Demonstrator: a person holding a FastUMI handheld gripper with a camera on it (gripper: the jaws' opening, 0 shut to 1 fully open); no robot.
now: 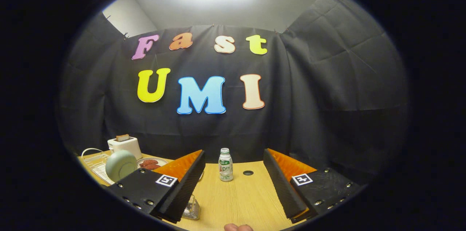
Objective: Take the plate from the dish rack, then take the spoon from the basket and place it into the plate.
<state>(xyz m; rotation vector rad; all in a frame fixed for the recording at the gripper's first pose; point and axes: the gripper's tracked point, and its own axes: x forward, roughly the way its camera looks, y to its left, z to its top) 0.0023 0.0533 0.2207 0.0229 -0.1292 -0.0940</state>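
Observation:
My gripper (233,165) is held above the wooden table (236,202), its two black-and-orange fingers (185,180) spread wide with nothing between them, so it is open. A pale green plate (121,165) stands on edge in a white wire dish rack (95,165) to the left of the left finger, partly hidden by that finger. A clear glass thing (192,208) peeks out beneath the left finger; I cannot tell whether it is the basket. No spoon is discernible.
A small white bottle (225,164) with a green label stands just ahead, between the fingers. A white toaster (125,145) with bread sits at the back left. A plate of reddish food (150,163) lies beside it. A dark hole (248,172) marks the tabletop. A fingertip (238,227) shows below.

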